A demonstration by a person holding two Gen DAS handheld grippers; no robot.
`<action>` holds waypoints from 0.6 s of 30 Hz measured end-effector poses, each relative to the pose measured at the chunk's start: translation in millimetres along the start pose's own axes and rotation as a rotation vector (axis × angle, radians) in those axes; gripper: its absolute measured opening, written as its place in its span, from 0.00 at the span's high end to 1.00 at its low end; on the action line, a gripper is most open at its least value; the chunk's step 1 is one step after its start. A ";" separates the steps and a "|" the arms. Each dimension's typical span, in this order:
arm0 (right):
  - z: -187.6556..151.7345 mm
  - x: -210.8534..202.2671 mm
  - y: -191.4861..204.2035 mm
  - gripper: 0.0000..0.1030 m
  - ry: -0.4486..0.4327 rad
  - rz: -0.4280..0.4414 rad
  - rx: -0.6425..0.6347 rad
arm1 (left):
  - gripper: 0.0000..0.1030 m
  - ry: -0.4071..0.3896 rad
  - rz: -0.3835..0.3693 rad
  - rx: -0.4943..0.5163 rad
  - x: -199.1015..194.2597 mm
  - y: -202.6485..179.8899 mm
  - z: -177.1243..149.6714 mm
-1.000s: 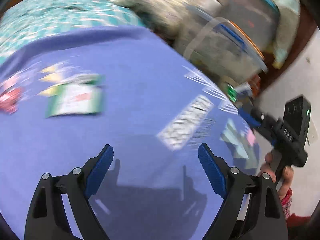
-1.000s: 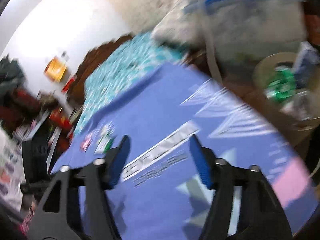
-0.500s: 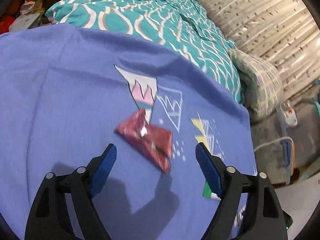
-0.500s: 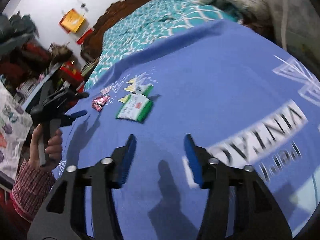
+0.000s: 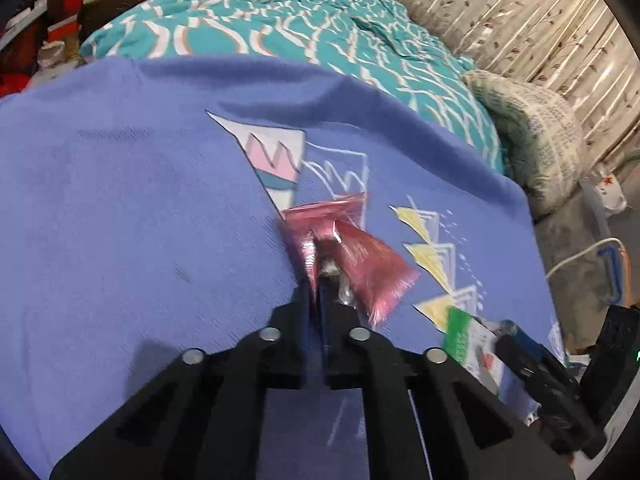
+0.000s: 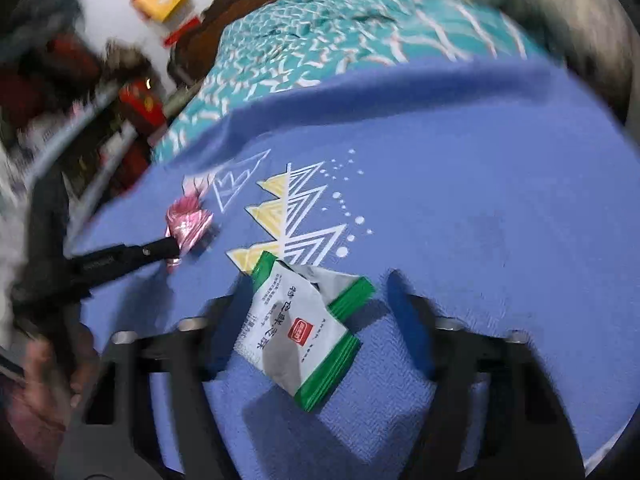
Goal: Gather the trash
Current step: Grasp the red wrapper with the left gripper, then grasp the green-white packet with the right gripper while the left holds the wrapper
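Note:
My left gripper [image 5: 320, 280] is shut on a crumpled red foil wrapper [image 5: 356, 252], which sits just over the blue printed cloth [image 5: 120, 220]. The same wrapper [image 6: 188, 226] and the left gripper [image 6: 174, 246] show at the left of the right wrist view. My right gripper [image 6: 320, 300] is open, its fingers either side of a white and green wrapper [image 6: 300, 328] lying flat on the cloth [image 6: 480, 200]. That wrapper also shows at the lower right of the left wrist view [image 5: 472, 340], beside the right gripper [image 5: 512, 340].
The blue cloth lies over a bed with a teal patterned cover [image 5: 280, 12]. A pillow [image 5: 536, 132] sits by a beige curtain [image 5: 520, 12] at the right. Cluttered shelves with red items [image 6: 132, 108] stand to the left.
My left gripper has closed on the red wrapper and lifted its edge. My right gripper has moved up to the white and green wrapper, which now lies between its open fingers.

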State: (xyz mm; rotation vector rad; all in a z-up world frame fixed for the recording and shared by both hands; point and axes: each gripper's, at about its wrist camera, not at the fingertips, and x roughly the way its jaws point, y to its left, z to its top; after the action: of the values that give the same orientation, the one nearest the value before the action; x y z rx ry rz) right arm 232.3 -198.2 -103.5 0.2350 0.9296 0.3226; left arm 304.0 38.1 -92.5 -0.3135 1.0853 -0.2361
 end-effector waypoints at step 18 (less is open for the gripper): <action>-118.7 -139.5 -65.5 0.79 -0.135 0.033 0.219 | 0.99 0.162 -0.371 0.192 -34.2 -104.8 -130.3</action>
State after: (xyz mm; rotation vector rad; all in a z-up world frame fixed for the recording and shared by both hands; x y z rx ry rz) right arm 69.3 -303.6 -90.2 0.4682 0.8278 0.2321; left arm 168.6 -65.3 -82.2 -0.3261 1.1487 -0.7020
